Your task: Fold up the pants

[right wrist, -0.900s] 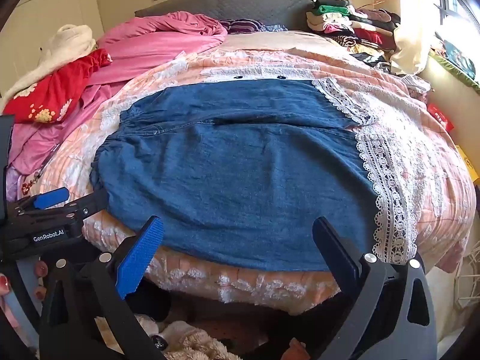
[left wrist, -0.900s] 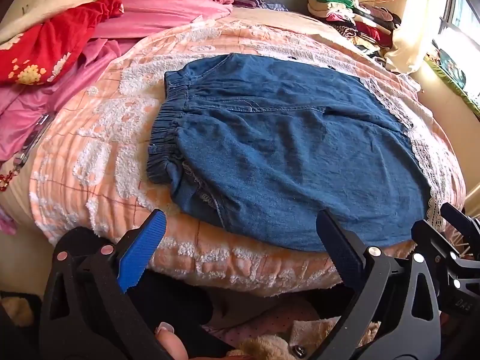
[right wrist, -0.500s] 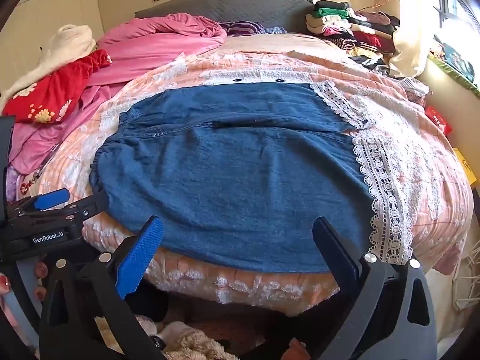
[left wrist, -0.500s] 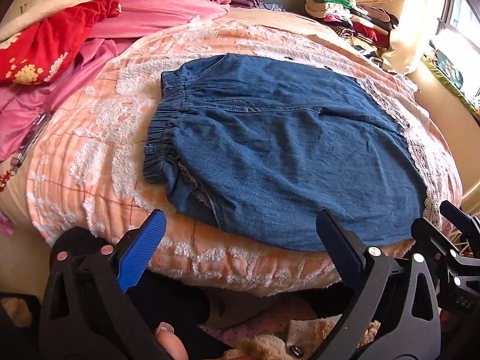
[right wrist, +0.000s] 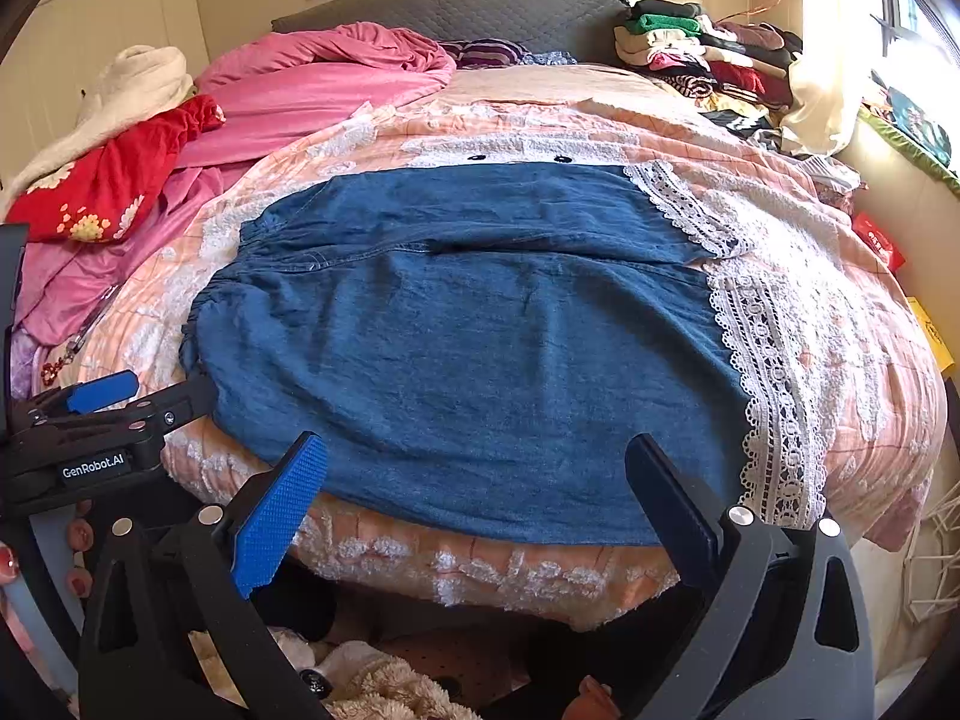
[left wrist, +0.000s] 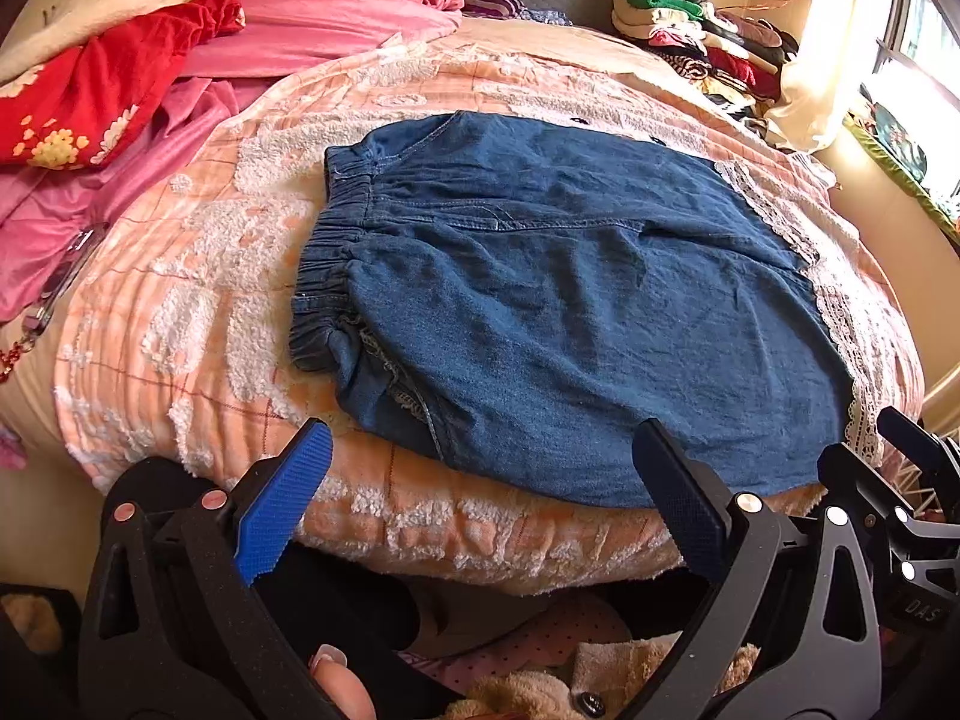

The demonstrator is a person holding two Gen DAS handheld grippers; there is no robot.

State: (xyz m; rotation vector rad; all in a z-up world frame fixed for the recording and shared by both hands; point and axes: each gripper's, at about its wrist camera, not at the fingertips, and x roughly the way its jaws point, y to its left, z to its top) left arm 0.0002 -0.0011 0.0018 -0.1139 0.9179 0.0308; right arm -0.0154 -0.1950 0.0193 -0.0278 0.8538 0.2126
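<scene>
the blue denim pants (left wrist: pixel 570 300) lie spread flat on the peach quilt (left wrist: pixel 198 276) of the bed, elastic waistband (left wrist: pixel 327 276) to the left, white lace hem trim (right wrist: pixel 762 372) to the right, near edge along the near side of the mattress. the left tool (left wrist: pixel 480 498) hovers just short of that near edge, fingers spread wide and holding nothing; the right tool (right wrist: pixel 474 498) hovers likewise, released and empty, and the left tool appears again low at its left (right wrist: pixel 102 420). over the last second almost nothing has changed: the pants have not shifted and no fold has been made, while both views have drifted only slightly. judged from this, the task is at its start, in the approach before a first grasp. piled pink bedding (right wrist: pixel 324 78) and a red flowered garment (left wrist: pixel 102 96) lie far left, a stack of folded clothes (right wrist: pixel 702 54) far right.
</scene>
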